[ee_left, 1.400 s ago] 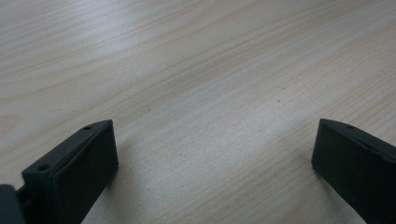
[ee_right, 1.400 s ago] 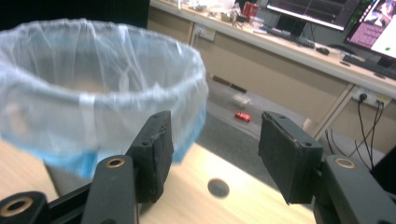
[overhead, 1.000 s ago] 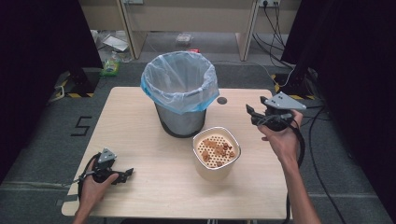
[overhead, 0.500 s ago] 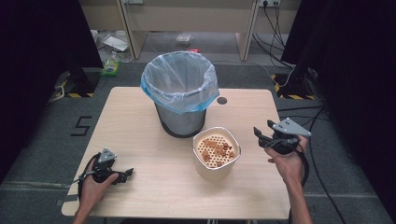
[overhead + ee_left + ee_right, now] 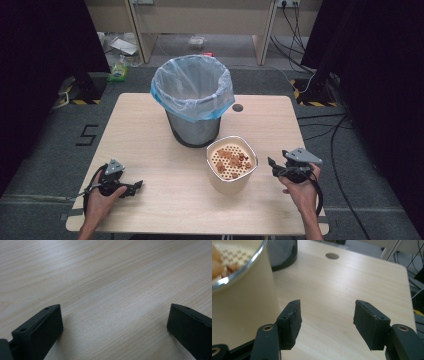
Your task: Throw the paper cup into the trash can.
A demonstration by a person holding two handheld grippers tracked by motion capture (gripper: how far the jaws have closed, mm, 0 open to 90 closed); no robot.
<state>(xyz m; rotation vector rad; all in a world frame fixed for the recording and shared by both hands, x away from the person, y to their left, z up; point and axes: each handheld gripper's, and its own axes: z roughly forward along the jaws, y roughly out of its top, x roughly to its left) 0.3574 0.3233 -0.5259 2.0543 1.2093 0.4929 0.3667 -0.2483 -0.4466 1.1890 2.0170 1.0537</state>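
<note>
A cream canister with a perforated insert holding brown scraps stands at the table's middle front. Behind it is a grey bin lined with a pale blue bag. My right gripper sits low just to the right of the canister, pointing left at it. In the right gripper view the canister wall is close beside the left jaw, and the right gripper is open; its jaws have just been opening with nothing between them. My left gripper rests at the front left, and it is open over bare wood.
The wooden table has a round cable hole at the back right, also seen as the hole in the right gripper view. The bin's base stands behind the canister. Cables and desk legs lie on the floor beyond.
My right gripper has come down from above the table's right side and toward the front, ending low beside the canister. The left gripper has stayed where it was.
</note>
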